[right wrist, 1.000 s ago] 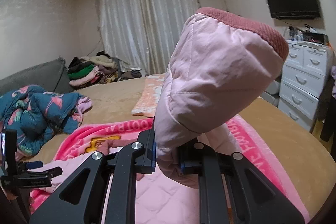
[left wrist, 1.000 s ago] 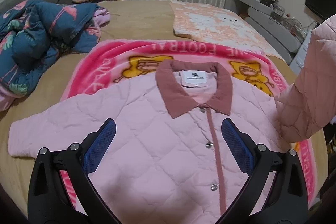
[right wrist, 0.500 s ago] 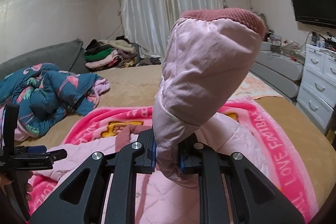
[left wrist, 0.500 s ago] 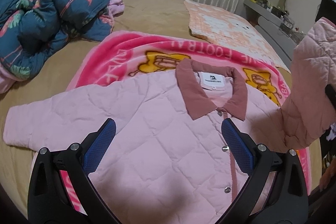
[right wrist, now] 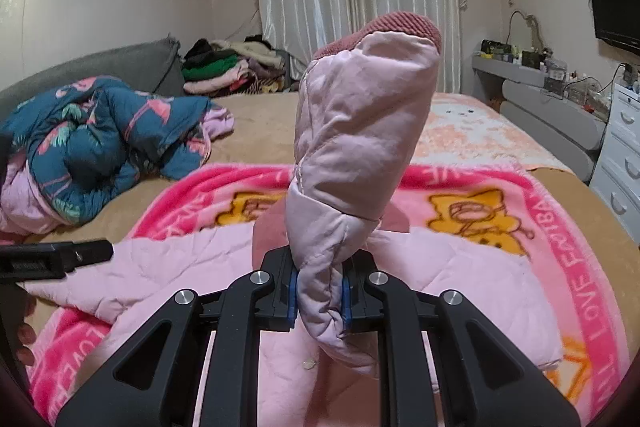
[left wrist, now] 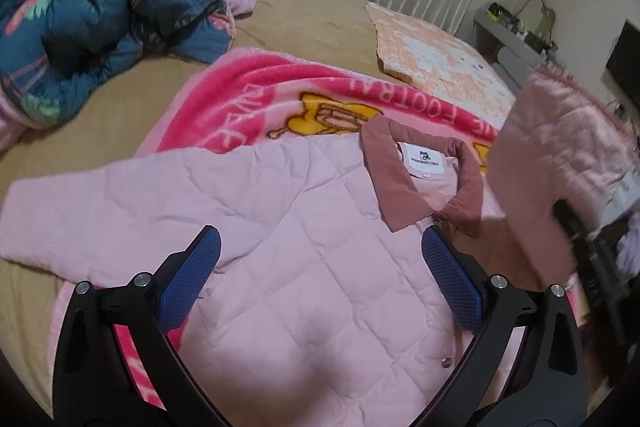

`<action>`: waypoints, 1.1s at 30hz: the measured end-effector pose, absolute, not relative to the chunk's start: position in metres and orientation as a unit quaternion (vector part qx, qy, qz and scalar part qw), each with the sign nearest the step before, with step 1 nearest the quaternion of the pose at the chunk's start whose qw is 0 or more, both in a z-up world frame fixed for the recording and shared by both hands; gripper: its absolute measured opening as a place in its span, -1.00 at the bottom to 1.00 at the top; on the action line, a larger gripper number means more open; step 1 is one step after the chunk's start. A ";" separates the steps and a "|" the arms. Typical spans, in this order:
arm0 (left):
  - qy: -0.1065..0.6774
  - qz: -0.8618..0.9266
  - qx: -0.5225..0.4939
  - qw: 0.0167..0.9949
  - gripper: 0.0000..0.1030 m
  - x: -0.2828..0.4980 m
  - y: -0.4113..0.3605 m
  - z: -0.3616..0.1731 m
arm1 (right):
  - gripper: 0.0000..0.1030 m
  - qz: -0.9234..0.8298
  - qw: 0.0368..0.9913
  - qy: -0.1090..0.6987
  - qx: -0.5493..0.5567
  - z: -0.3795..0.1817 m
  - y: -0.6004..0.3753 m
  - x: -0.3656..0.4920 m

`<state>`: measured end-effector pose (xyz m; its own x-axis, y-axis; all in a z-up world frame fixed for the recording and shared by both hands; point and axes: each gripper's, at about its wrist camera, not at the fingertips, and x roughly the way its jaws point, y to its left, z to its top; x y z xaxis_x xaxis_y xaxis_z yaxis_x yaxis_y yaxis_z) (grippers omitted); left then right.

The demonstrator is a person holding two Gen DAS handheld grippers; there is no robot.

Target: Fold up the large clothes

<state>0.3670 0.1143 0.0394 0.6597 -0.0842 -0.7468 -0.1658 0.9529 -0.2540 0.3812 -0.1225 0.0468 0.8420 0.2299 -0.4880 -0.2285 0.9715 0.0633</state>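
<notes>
A pink quilted jacket [left wrist: 304,267] with a dusty-rose collar [left wrist: 400,187] lies front up on a pink blanket on the bed. My left gripper [left wrist: 320,275] is open and empty, hovering over the jacket's chest, with its left sleeve [left wrist: 80,211] spread flat to the left. My right gripper [right wrist: 319,297] is shut on the jacket's right sleeve [right wrist: 360,139] and holds it upright, cuff on top, above the jacket body [right wrist: 440,267]. The lifted sleeve also shows, blurred, in the left wrist view [left wrist: 560,163].
The pink cartoon blanket [left wrist: 256,99] covers the tan bed [left wrist: 320,23]. A blue flamingo duvet [left wrist: 88,23] is bunched at the left. A peach mat [left wrist: 436,51] lies at the far side. Folded clothes [right wrist: 228,71] are piled by the curtain. White drawers [right wrist: 620,163] stand on the right.
My right gripper has carried the raised sleeve leftward, in over the jacket body. My left gripper has shifted left, so the collar now sits to the right in its view.
</notes>
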 end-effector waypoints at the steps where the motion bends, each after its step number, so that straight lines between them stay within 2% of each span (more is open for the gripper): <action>1: 0.412 0.021 -0.161 0.896 0.83 0.367 0.118 0.037 | -0.71 0.122 0.958 0.259 -0.001 0.042 -0.118 0.383; 11: 0.424 0.027 -0.191 0.885 0.83 0.367 0.133 0.021 | -0.65 0.146 0.933 0.328 -0.022 -0.016 -0.086 0.393; 18: 0.435 0.019 -0.195 0.879 0.83 0.368 0.127 0.012 | -0.42 0.179 0.917 0.353 -0.051 -0.041 -0.061 0.385; 21: 0.437 0.017 -0.196 0.877 0.83 0.369 0.124 0.011 | -0.24 0.195 0.906 0.371 -0.058 -0.050 -0.054 0.381; 23: 0.440 0.014 -0.199 0.876 0.83 0.368 0.122 0.010 | 0.04 0.211 0.894 0.391 -0.057 -0.055 -0.051 0.379; 24: 0.441 0.012 -0.201 0.875 0.83 0.367 0.121 0.009 | 0.25 0.220 0.887 0.403 -0.053 -0.056 -0.051 0.379; 30: 0.463 0.004 -0.207 0.862 0.83 0.365 0.113 -0.003 | 0.55 0.240 0.871 0.424 -0.061 -0.055 -0.053 0.353; 33: 0.476 -0.010 -0.215 0.852 0.83 0.364 0.105 -0.012 | 0.57 0.236 0.876 0.418 -0.054 -0.047 -0.067 0.339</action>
<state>0.3643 0.1054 -0.0116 0.5459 -0.2217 -0.8080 -0.1886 0.9071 -0.3763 0.3385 -0.0668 -0.0469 0.5391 0.3680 -0.7576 -0.4581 0.8829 0.1029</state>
